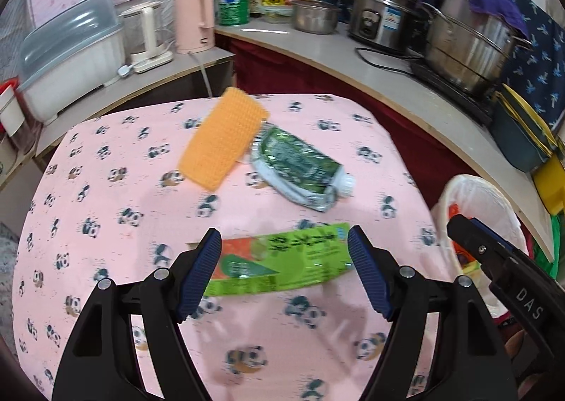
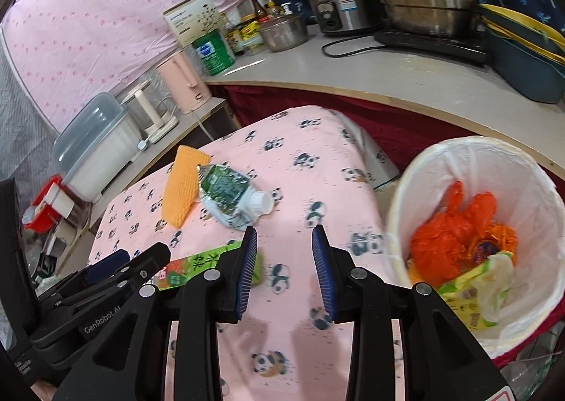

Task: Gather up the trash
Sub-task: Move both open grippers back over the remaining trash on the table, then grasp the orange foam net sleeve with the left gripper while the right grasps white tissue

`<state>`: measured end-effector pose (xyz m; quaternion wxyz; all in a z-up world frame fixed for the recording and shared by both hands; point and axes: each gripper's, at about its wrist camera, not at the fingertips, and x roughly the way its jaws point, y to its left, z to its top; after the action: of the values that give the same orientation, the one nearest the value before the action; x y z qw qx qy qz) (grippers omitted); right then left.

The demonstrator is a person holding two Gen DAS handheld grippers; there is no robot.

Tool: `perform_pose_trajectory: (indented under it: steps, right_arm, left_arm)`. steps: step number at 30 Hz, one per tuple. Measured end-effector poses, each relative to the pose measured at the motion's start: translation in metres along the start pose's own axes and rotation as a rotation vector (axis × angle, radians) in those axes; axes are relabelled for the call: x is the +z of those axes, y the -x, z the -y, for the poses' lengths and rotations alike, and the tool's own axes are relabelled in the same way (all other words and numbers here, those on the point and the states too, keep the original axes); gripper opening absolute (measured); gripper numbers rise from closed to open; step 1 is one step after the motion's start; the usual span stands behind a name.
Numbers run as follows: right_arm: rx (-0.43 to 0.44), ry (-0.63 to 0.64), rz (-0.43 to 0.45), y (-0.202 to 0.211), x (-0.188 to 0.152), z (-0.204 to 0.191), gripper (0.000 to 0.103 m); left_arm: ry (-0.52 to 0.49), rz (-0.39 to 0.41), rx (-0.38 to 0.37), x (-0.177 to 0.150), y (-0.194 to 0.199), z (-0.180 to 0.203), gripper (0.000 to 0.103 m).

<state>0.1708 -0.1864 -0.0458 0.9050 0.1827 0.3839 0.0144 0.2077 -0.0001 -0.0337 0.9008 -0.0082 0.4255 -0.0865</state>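
A flat green and red wrapper (image 1: pixel 279 265) lies on the pink panda tablecloth (image 1: pixel 106 210). My left gripper (image 1: pixel 284 270) is open, its fingers either side of the wrapper just above it. A crushed green-labelled bottle (image 1: pixel 300 168) and an orange sponge (image 1: pixel 220 139) lie farther back. In the right wrist view my right gripper (image 2: pixel 284 270) is open and empty over the cloth (image 2: pixel 310 196), with the wrapper (image 2: pixel 197 267) to its left and the bottle (image 2: pixel 229 196) and sponge (image 2: pixel 182 185) beyond. A white-lined bin (image 2: pixel 441 161) holding orange bags and other trash stands to the right.
A counter (image 1: pixel 381 62) behind holds steel pots (image 1: pixel 469 41), a rice cooker (image 1: pixel 385 19), a pink kettle (image 1: pixel 196 19), jars and a lidded plastic box (image 1: pixel 70 55). The bin (image 1: pixel 473 196) stands off the table's right edge.
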Motion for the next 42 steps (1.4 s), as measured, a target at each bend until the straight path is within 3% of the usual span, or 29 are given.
perform_pose_trajectory:
  steps: [9,15,29,32,37,42]
  right_arm:
    - [0.030,0.039,-0.047,-0.045,0.009,-0.039,0.034]
    - [0.039,0.042,-0.076,-0.076,0.015,-0.050,0.036]
    - [0.058,0.038,-0.108,-0.141,0.039,-0.070,0.036]
    - [0.059,0.039,-0.113,-0.152,0.043,-0.074,0.036]
    - [0.067,0.053,-0.118,-0.160,0.046,-0.083,0.036]
    - [0.091,0.082,-0.118,-0.163,0.049,-0.102,0.036]
  left_arm:
    - [0.067,0.000,0.054,0.019,-0.019,-0.060,0.072]
    - [0.071,-0.007,0.064,0.032,-0.045,-0.085,0.080]
    - [0.029,-0.088,0.008,0.061,-0.136,-0.098,0.080]
    - [0.035,-0.117,-0.019,0.063,-0.148,-0.099,0.068]
    - [0.070,-0.133,-0.079,0.060,-0.143,-0.103,0.030]
    - [0.104,-0.079,-0.085,0.057,-0.115,-0.114,0.022]
